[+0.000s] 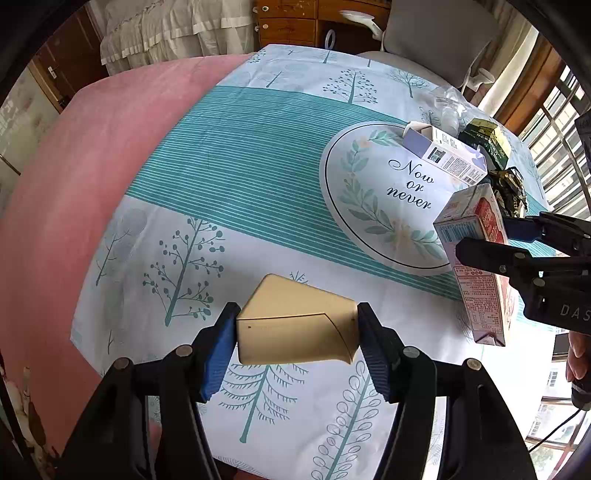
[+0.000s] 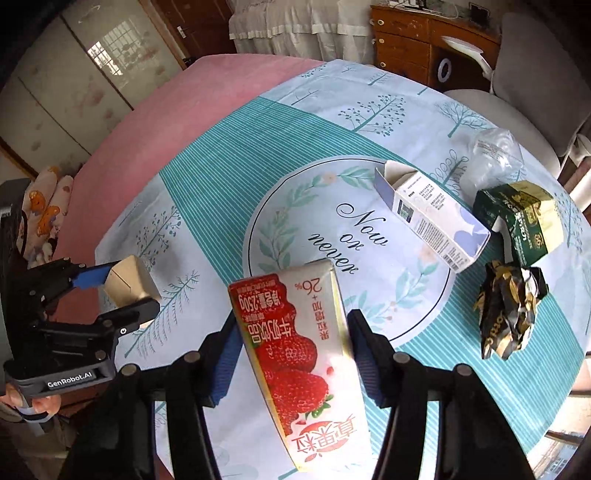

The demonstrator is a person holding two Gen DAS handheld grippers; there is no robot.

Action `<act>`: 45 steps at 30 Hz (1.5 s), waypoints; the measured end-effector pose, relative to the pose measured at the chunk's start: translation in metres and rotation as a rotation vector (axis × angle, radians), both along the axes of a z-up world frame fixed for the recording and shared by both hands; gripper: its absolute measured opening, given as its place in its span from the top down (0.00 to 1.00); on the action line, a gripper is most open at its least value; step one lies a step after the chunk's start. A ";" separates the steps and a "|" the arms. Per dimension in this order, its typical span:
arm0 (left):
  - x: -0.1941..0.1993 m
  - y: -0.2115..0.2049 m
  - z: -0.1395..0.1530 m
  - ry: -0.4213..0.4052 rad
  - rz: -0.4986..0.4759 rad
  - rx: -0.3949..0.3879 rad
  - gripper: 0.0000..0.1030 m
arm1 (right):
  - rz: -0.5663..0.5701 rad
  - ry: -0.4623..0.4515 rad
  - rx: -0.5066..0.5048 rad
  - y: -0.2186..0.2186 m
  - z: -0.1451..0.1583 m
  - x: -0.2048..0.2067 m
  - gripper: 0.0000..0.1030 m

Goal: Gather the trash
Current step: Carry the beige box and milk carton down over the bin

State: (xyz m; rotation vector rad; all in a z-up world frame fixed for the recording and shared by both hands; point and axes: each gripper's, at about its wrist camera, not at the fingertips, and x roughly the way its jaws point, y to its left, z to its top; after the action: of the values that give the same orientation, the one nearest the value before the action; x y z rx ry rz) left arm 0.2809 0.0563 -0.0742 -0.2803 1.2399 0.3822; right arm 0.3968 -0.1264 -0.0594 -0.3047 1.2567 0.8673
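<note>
My left gripper point(image 1: 296, 338) is shut on a gold cardboard box point(image 1: 295, 325), its blue pads pressed on both ends just above the tree-print cloth; the right wrist view shows it at the far left point(image 2: 122, 291). A strawberry milk carton point(image 2: 295, 350) stands tilted between the pads of my right gripper point(image 2: 293, 339), which press its two sides. From the left wrist view the same carton point(image 1: 476, 258) leans at the right edge with the right gripper's fingers point(image 1: 480, 254) across it.
On the cloth's round "Now or never" print lies an open white and lavender box point(image 2: 432, 218). Beside it are a green box point(image 2: 524, 218), a crumpled black and gold wrapper point(image 2: 509, 310) and a clear plastic bag point(image 2: 495, 155). A pink cover point(image 1: 92, 166) lies left; a grey chair point(image 1: 436, 33) stands behind.
</note>
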 end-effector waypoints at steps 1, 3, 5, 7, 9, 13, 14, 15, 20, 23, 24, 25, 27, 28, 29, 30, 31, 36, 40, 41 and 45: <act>-0.005 -0.001 0.003 -0.003 -0.017 -0.002 0.40 | -0.042 0.015 0.015 -0.005 0.003 -0.006 0.45; -0.016 -0.002 0.010 -0.015 -0.055 -0.009 0.40 | -0.121 0.034 0.051 -0.016 0.009 -0.023 0.45; -0.028 -0.003 0.018 -0.028 -0.097 -0.012 0.40 | -0.201 0.048 0.089 -0.025 0.017 -0.043 0.46; -0.043 -0.003 0.025 -0.040 -0.144 -0.023 0.40 | -0.278 0.047 0.120 -0.032 0.026 -0.068 0.46; -0.059 -0.004 0.033 -0.053 -0.204 -0.033 0.40 | -0.345 0.034 0.145 -0.038 0.035 -0.095 0.46; -0.097 -0.003 0.043 -0.077 -0.339 -0.033 0.40 | -0.467 0.003 0.191 -0.041 0.050 -0.157 0.46; -0.107 -0.002 0.045 -0.082 -0.369 -0.031 0.40 | -0.499 -0.005 0.202 -0.042 0.053 -0.173 0.46; -0.118 -0.001 0.046 -0.085 -0.394 -0.033 0.40 | -0.531 -0.009 0.213 -0.042 0.055 -0.189 0.46; -0.170 0.001 0.047 -0.098 -0.508 -0.065 0.40 | -0.649 -0.029 0.228 -0.035 0.057 -0.267 0.45; -0.198 -0.002 0.043 -0.086 -0.560 -0.076 0.40 | -0.699 -0.029 0.212 -0.029 0.051 -0.309 0.45; -0.206 -0.004 0.041 -0.078 -0.573 -0.082 0.40 | -0.716 -0.019 0.208 -0.028 0.047 -0.321 0.45; -0.214 -0.005 0.039 -0.068 -0.585 -0.090 0.40 | -0.731 -0.008 0.198 -0.028 0.043 -0.332 0.45; -0.228 -0.008 0.033 -0.054 -0.609 -0.110 0.40 | -0.760 0.012 0.179 -0.027 0.034 -0.354 0.45; -0.235 -0.010 0.030 -0.047 -0.620 -0.116 0.40 | -0.771 0.020 0.168 -0.027 0.029 -0.363 0.45; -0.241 -0.013 0.025 -0.038 -0.630 -0.122 0.40 | -0.783 0.027 0.154 -0.027 0.023 -0.370 0.45; -0.246 -0.015 0.020 -0.028 -0.638 -0.130 0.40 | -0.796 0.036 0.145 -0.028 0.018 -0.376 0.45; -0.252 -0.019 0.013 -0.014 -0.645 -0.141 0.40 | -0.813 0.049 0.137 -0.030 0.010 -0.385 0.45; -0.273 -0.035 -0.025 0.054 -0.674 -0.184 0.40 | -0.897 0.102 0.106 -0.039 -0.033 -0.404 0.45; -0.278 -0.048 -0.067 0.092 -0.677 -0.205 0.40 | -0.972 0.126 0.084 -0.049 -0.080 -0.411 0.45; -0.278 -0.051 -0.080 0.097 -0.674 -0.207 0.40 | -0.991 0.136 0.081 -0.052 -0.096 -0.411 0.45; -0.271 -0.061 -0.148 0.116 -0.659 -0.215 0.40 | -1.065 0.181 0.063 -0.067 -0.169 -0.411 0.45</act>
State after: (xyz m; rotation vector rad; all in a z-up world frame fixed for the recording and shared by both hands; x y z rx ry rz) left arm 0.0096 -0.0044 -0.2220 -0.0205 1.4109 -0.3076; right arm -0.0137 -0.1930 -0.2288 0.4884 1.3151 0.0071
